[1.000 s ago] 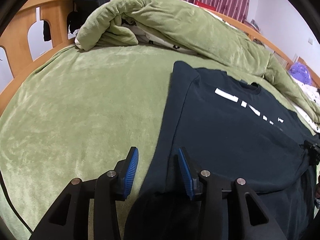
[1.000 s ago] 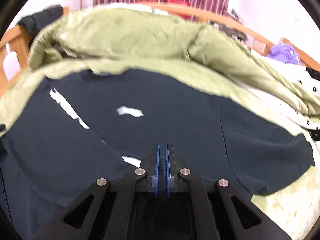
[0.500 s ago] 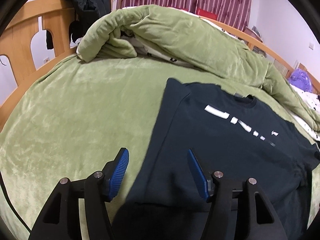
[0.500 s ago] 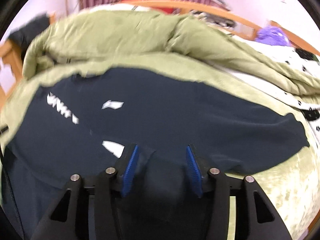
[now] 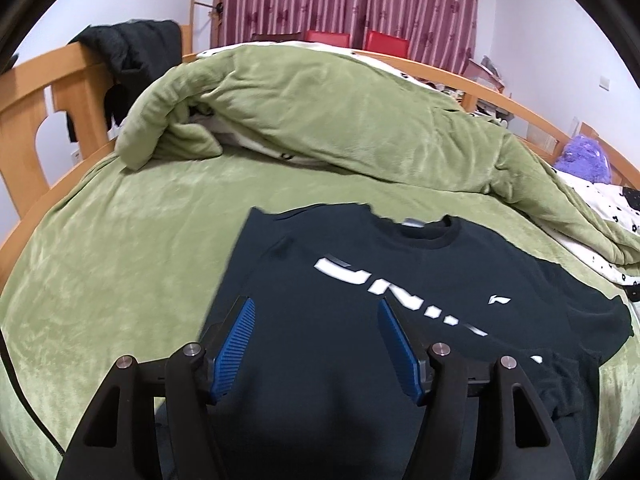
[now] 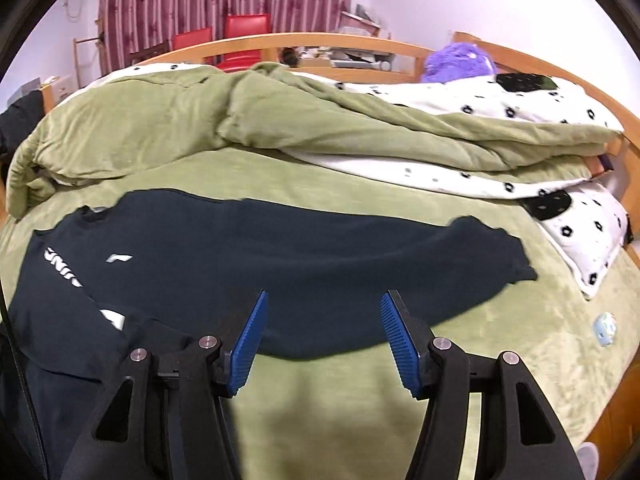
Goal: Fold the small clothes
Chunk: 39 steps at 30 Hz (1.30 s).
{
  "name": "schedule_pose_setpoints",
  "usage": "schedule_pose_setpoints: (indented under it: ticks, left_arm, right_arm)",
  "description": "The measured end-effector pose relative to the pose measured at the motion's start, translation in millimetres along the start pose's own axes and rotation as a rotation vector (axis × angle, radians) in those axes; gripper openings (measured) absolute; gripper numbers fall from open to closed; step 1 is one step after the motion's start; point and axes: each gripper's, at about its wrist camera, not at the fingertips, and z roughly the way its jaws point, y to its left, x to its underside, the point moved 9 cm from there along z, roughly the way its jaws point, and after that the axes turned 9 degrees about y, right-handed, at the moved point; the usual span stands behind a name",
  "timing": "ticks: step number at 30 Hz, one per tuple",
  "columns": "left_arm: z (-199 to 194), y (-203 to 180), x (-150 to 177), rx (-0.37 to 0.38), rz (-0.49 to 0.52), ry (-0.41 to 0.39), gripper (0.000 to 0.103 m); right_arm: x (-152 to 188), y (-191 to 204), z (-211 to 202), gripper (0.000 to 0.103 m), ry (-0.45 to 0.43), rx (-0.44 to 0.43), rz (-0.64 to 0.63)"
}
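A dark navy T-shirt (image 5: 400, 256) with white lettering lies on the green bed cover, its hem folded up over the lower chest print. It also shows in the right wrist view (image 6: 280, 256), one sleeve stretched out to the right. My left gripper (image 5: 316, 344) is open and empty above the shirt's left lower part. My right gripper (image 6: 322, 340) is open and empty above the shirt's lower right edge and the bare cover.
A rumpled green quilt (image 5: 340, 120) lies across the back of the bed. A white dotted pillow (image 6: 580, 240) sits at the right. The wooden bed frame (image 5: 36, 92) runs along the left, with a black jacket (image 5: 132, 52) hung on it.
Both grippers have opened and pulled back and up from the shirt. The right one was shut on the shirt a second ago and has let it go.
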Motion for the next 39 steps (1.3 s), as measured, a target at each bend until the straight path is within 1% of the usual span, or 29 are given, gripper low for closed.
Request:
schedule_pose_setpoints:
  ticks: [3, 7, 8, 9, 11, 13, 15, 17, 22, 24, 26, 27, 28, 29, 30, 31, 32, 33, 35, 36, 39]
  left_arm:
    - [-1.9, -21.8, -2.4, -0.002, 0.026, -0.012, 0.064]
    - [3.3, -45.8, -1.7, -0.014, 0.061, -0.024, 0.067]
    - [6.2, -49.7, -1.4, -0.020, 0.066, -0.023, 0.067]
    - [8.5, -52.9, -1.0, -0.025, 0.069, -0.023, 0.067]
    - [15.5, -58.3, 0.9, -0.033, 0.077, -0.022, 0.067]
    - [22.1, -61.4, 1.7, -0.043, 0.086, -0.025, 0.068]
    - [30.6, -62.6, 3.1, -0.056, 0.096, -0.030, 0.070]
    - [42.9, -62.4, 4.3, -0.076, 0.098, -0.018, 0.070]
    - [66.9, -59.7, 7.0, -0.082, 0.077, 0.025, 0.070]
    - [70.2, -59.1, 8.5, -0.089, 0.082, 0.025, 0.070]
    - [72.8, -57.4, 11.3, -0.098, 0.090, 0.026, 0.070]
    - [74.1, -56.3, 12.2, -0.100, 0.093, 0.032, 0.070]
    - [74.8, -54.6, 13.2, -0.104, 0.092, 0.037, 0.070]
    - [75.5, -53.6, 12.6, -0.105, 0.090, 0.038, 0.070]
    - [74.6, -51.6, 12.2, -0.104, 0.086, 0.038, 0.070]
    - [72.9, -49.5, 11.2, -0.105, 0.083, 0.035, 0.070]
    - [71.6, -48.3, 10.0, -0.106, 0.082, 0.032, 0.070]
    - [68.6, -45.7, 8.6, -0.105, 0.078, 0.026, 0.070]
    - [63.2, -39.8, 5.9, -0.103, 0.062, 0.020, 0.070]
    - [59.1, -35.6, 4.5, -0.101, 0.051, 0.020, 0.070]
    - [45.8, -23.3, 1.2, -0.092, 0.032, 0.002, 0.070]
  right_arm:
    - [5.4, -28.6, 5.6, 0.058, 0.008, 0.021, 0.008]
    - [12.3, -57.2, 21.1, 0.058, 0.030, 0.011, 0.045]
    - [13.9, -63.5, 27.3, 0.060, 0.033, -0.004, 0.058]
    - [15.4, -67.3, 31.4, 0.064, 0.035, -0.011, 0.065]
    - [17.8, -77.6, 43.2, 0.067, 0.040, -0.007, 0.082]
    - [19.1, -87.2, 58.1, 0.067, 0.049, -0.004, 0.095]
    - [20.4, -95.6, 72.7, 0.068, 0.059, -0.003, 0.116]
    - [22.3, -104.7, 89.2, 0.068, 0.074, -0.008, 0.146]
    - [30.8, -127.2, 135.1, 0.068, 0.130, -0.035, 0.245]
    - [29.4, -133.7, 144.9, 0.068, 0.119, -0.065, 0.288]
    - [23.2, -138.8, 149.9, 0.068, 0.097, -0.072, 0.321]
    - [19.8, -139.9, 152.0, 0.066, 0.091, -0.075, 0.330]
    - [16.2, -140.5, 154.1, 0.059, 0.085, -0.075, 0.338]
    - [11.0, -139.9, 156.0, 0.026, 0.075, -0.072, 0.335]
    - [7.7, -137.6, 157.2, 0.005, 0.076, -0.080, 0.324]
    - [3.8, -133.9, 157.5, 0.005, 0.077, -0.096, 0.311]
    - [-1.4, -132.6, 151.6, 0.005, 0.055, -0.071, 0.312]
    - [-5.2, -131.8, 146.6, 0.005, 0.041, -0.065, 0.308]
    - [-17.1, -123.1, 124.2, 0.005, -0.004, -0.045, 0.294]
    - [-26.3, -115.1, 107.5, 0.005, -0.040, -0.045, 0.281]
    - [-49.9, -85.5, 65.5, 0.005, -0.107, -0.061, 0.233]
